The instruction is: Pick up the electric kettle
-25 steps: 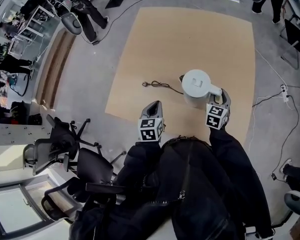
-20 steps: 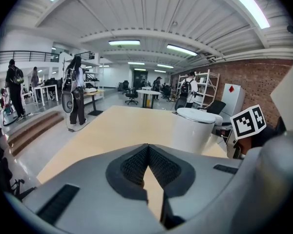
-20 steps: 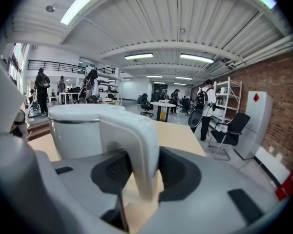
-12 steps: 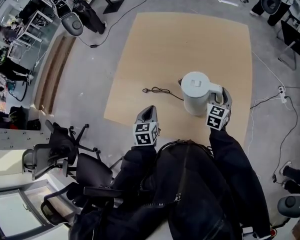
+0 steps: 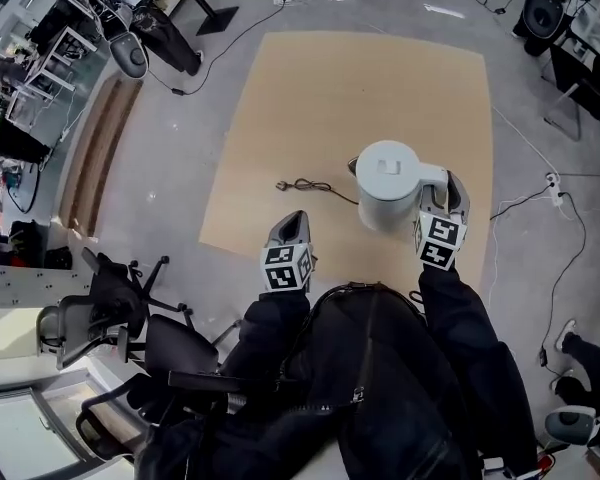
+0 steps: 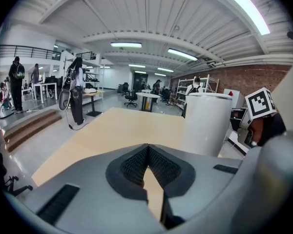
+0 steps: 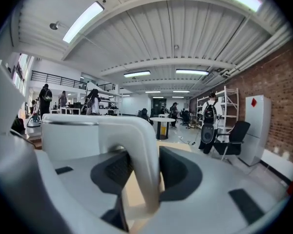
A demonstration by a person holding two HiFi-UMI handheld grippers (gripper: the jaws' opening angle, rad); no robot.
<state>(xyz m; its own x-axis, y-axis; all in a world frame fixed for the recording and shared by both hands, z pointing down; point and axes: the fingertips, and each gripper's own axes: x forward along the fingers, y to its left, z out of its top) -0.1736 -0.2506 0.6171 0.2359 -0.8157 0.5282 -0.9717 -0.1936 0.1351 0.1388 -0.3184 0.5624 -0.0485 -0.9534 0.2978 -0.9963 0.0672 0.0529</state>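
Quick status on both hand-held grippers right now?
Left hand-held gripper: closed, empty.
Right hand-held gripper: closed on the handle of the electric kettle.

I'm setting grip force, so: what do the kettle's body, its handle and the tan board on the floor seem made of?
Kettle: white plastic by the look, smooth and satin, with soft highlights and a thin metallic-looking band near the top. Handle: the same moulded white plastic, with rounded edges. Board: pale tan wood or fibreboard, matte, with no grain visible.

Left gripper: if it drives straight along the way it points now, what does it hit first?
Probably the tan board, a little ahead of its closed jaws. The kettle stands to the right of that line, though depth is unclear.
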